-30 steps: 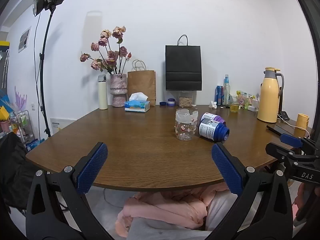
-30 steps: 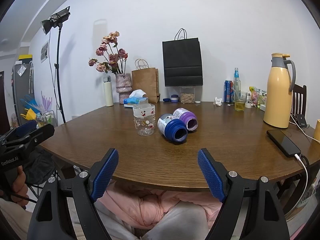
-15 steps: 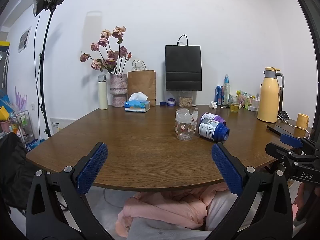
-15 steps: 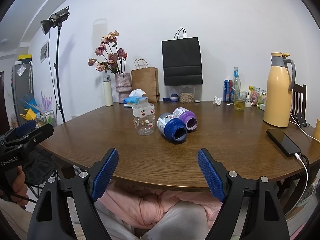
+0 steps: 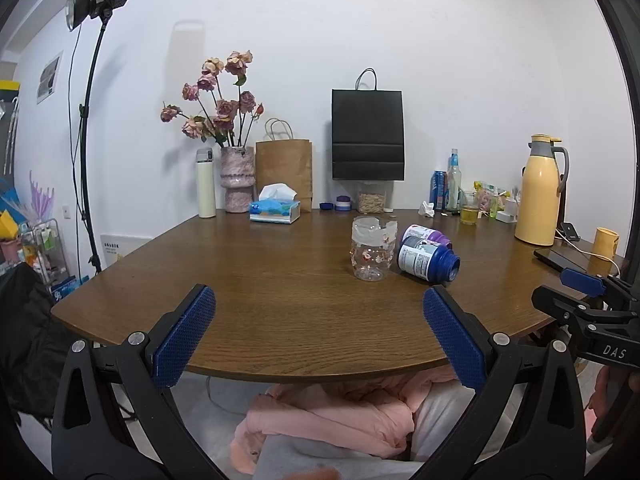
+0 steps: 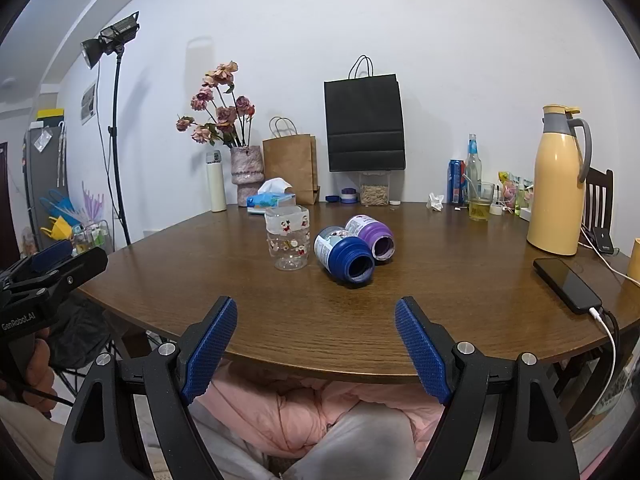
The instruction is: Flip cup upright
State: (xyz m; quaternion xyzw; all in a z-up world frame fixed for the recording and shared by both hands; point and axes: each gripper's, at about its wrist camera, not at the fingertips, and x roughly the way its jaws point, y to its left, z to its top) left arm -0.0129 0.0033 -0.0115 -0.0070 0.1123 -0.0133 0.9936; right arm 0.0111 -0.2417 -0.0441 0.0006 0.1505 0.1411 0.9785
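Note:
A blue cup (image 5: 428,260) (image 6: 345,254) lies on its side on the brown table (image 5: 280,304) (image 6: 440,304), its open mouth toward the right gripper. A purple cup (image 5: 425,235) (image 6: 370,235) lies on its side just behind it. A clear glass with a cartoon print (image 5: 373,248) (image 6: 288,237) stands to their left. My left gripper (image 5: 318,336) is open and empty, held off the table's near edge. My right gripper (image 6: 315,344) is open and empty, also off the near edge, facing the cups.
A yellow thermos jug (image 5: 538,192) (image 6: 558,180), a phone on a cable (image 6: 566,284), bottles and a glass of tea (image 6: 478,202) stand at the right. A tissue box (image 5: 275,210), flower vase (image 5: 238,178) and paper bags (image 5: 367,128) line the back.

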